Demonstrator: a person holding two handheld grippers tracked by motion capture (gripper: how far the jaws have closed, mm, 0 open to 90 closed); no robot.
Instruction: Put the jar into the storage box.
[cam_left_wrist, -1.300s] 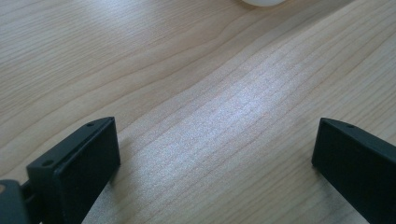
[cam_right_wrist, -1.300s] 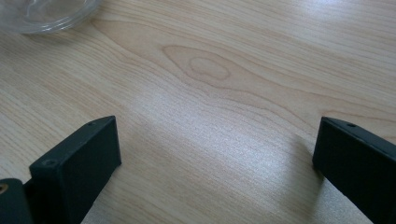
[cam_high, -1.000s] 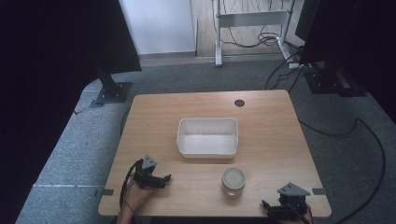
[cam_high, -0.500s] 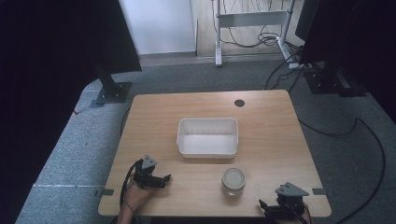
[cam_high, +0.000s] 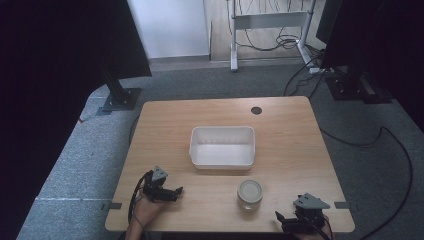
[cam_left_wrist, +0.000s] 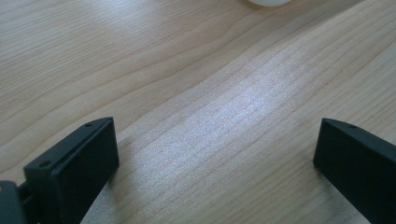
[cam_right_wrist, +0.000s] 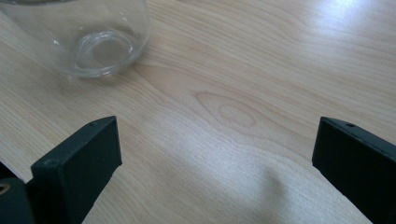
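A white rectangular bin stands empty at the middle of the wooden table. In front of it, toward the right, is a clear glass jar; its rounded base appears at the top left of the right gripper view. My left gripper rests open at the front left of the table, its jaws wide apart over bare wood. My right gripper is open at the front right edge, a short way right of the jar, with nothing between its jaws.
A round cable hole sits near the table's far edge. Grey carpet, black stands and loose cables surround the table. A sliver of the white bin shows at the top of the left gripper view.
My right gripper has edged slightly left along the front edge. The left gripper, bin and jar have not moved.
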